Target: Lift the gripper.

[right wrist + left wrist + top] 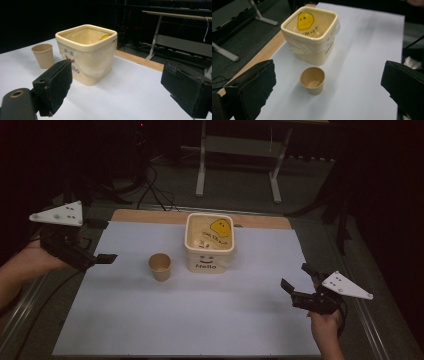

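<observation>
A cream square bin (209, 264) with a clear liner and "Hello" on its front wall stands at the back middle of the white sheet. A yellow smiley (220, 226) shows inside it. Just to its left a brown paper cup (160, 266) stands upright and empty. At the sheet's left edge my left gripper (102, 241) is held open, level with the cup and pointing toward it. My right gripper (297, 277) hovers open at the right edge, nearer the front. In the left gripper view the cup (312, 80) sits between the wide-apart jaws, with the bin (314, 53) behind it.
A white sheet (200, 320) covers the wooden table, whose bare edge (150, 216) shows at the back. Beyond it stand the grey legs of a desk frame (237, 145), and cables (150, 190) lie on the dark floor.
</observation>
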A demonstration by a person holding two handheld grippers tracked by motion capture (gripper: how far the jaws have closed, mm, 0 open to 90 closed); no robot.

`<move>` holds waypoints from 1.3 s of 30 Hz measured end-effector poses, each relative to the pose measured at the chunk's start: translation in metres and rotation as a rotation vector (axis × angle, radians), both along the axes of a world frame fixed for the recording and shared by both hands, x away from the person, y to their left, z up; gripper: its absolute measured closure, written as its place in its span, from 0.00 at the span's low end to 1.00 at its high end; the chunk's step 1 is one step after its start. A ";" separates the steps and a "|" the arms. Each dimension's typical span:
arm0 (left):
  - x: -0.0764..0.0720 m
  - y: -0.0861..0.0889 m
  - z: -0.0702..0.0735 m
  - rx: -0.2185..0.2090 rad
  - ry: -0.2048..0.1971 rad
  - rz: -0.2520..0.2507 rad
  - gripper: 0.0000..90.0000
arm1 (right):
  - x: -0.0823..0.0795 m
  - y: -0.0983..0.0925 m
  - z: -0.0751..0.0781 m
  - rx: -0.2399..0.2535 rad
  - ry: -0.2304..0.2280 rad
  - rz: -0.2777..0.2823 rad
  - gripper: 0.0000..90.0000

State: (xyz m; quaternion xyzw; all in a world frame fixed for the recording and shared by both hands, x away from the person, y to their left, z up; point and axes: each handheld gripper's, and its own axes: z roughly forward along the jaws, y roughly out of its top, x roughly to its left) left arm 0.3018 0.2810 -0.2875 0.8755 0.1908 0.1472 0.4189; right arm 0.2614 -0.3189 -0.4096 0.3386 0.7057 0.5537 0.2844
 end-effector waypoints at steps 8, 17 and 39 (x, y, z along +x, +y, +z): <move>0.013 -0.027 -0.002 0.109 0.020 -0.050 0.00 | 0.001 0.002 -0.002 -0.008 0.010 0.007 0.11; 0.027 -0.053 -0.018 0.221 0.057 -0.104 0.02 | 0.002 0.002 -0.003 -0.010 0.018 0.014 0.11; 0.053 -0.089 -0.070 0.383 0.111 -0.164 0.17 | 0.003 0.004 -0.007 -0.026 0.029 0.024 0.11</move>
